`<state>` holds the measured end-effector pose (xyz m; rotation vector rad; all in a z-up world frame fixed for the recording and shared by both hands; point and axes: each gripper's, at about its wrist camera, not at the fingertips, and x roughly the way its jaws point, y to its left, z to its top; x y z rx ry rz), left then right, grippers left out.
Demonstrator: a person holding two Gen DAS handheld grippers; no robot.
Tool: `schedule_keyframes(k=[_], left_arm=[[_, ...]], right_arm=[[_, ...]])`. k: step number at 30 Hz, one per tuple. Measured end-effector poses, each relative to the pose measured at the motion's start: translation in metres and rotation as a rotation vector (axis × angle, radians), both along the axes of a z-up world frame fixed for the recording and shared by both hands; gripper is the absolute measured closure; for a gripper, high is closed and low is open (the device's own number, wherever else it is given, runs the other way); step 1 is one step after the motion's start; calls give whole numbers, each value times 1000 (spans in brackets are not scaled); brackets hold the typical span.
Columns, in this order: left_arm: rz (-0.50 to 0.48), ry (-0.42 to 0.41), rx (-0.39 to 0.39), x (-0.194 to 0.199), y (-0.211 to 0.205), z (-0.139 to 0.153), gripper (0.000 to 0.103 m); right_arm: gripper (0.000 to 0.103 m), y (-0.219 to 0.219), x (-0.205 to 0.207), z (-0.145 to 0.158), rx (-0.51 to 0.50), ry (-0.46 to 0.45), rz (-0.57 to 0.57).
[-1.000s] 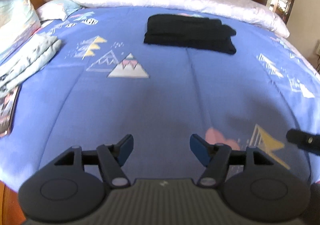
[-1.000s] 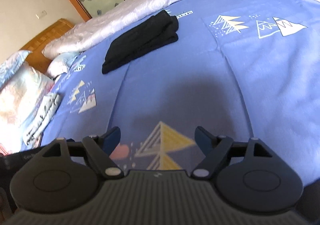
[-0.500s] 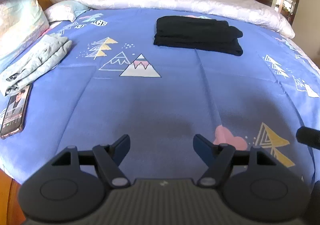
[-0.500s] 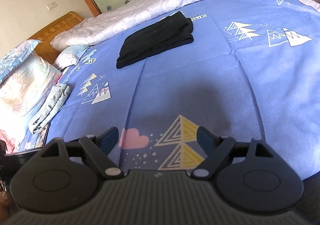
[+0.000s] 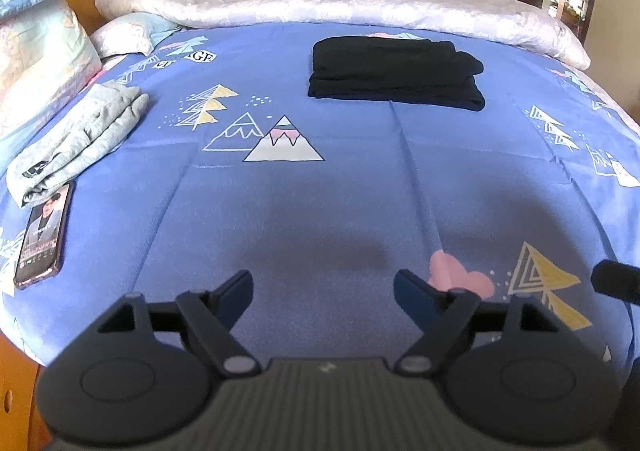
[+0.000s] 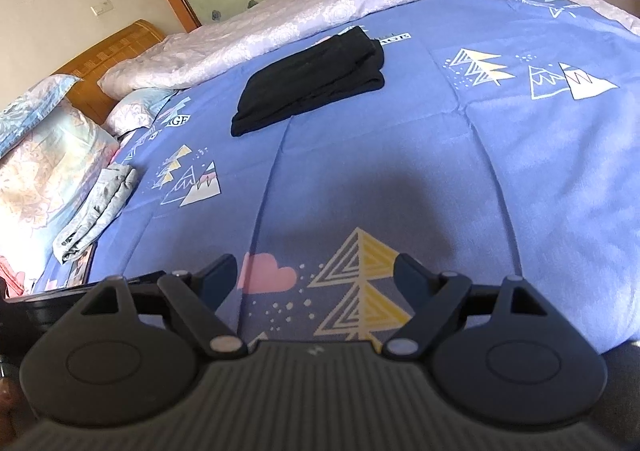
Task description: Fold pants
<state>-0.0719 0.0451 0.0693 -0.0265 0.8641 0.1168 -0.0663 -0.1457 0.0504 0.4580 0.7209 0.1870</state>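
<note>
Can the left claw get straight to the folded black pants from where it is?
Probably yes. Only bare blue bedspread lies between the left claw and the black pants; its jaws are opening with nothing between them. The grey garment and phone sit off to the side.

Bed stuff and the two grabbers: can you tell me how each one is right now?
black pants: folded, flat on the blanket.
grey clothes: folded, beside the pillows.
phone: face up, screen lit.
pillows: stacked by the headboard.
white quilt: bunched along the far edge.
blue blanket: spread out.
left gripper: jaws opening, nothing between them.
right gripper: open, empty.
</note>
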Motion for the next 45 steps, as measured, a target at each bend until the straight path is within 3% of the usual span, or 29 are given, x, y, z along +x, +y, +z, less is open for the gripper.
schedule_keyframes(k=[9,19,22,31,45], left_arm=[[5,43,6,2,0,-6,22],[7,32,15,0,0,-2,16],[7,31,17,0,0,-2,8],[13,33,42,0,-2,-1,3],[-11,-31,109,-4,-7,13,0]], right_arm=[[16,1,-3,0,11,8,-2],[16,4,-3,0,0,11,-2],[16,5,-4,-1,1,18,-5],[16,4,-5,-2,6,27,-15],[16,6,-5,-1,-1,26,-14]])
